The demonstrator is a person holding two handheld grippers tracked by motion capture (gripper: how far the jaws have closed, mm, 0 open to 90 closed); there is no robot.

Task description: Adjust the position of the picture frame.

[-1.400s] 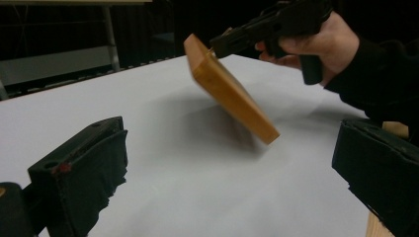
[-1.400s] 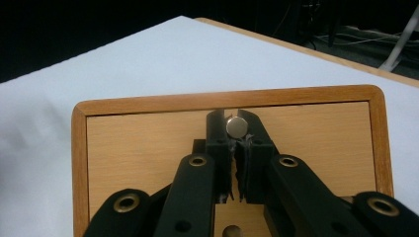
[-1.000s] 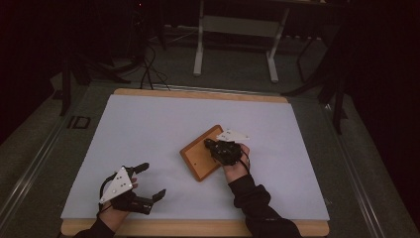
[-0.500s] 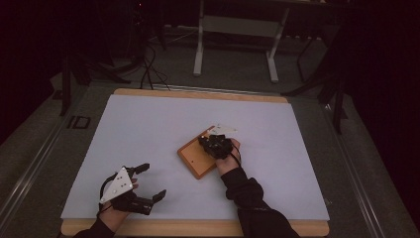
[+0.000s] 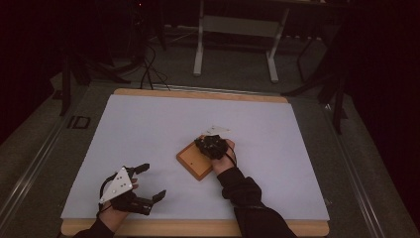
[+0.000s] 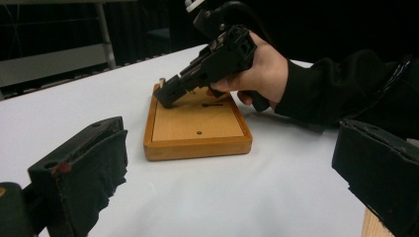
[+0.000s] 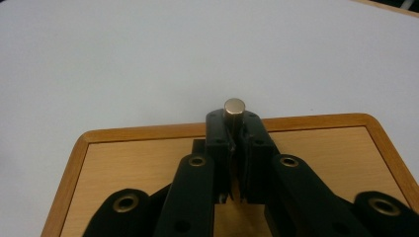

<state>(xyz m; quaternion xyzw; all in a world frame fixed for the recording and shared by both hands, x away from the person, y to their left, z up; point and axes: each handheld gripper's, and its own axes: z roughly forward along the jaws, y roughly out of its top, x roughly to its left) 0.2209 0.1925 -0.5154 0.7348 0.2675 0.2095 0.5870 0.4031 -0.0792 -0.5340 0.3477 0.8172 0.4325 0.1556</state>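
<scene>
- Your right gripper [image 7: 235, 140] pinches a small metal peg [image 7: 234, 109] upright over the wooden board [image 7: 138, 148] — likely mid-insertion.
- Next: align the peg squarely.
- Left gripper [image 5: 148, 183] rests spread, well apart.

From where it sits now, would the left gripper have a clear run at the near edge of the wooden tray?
Probably yes. The left gripper is open, and bare white table lies between it and the wooden tray. The right gripper holds a peg at the far edge.
</scene>
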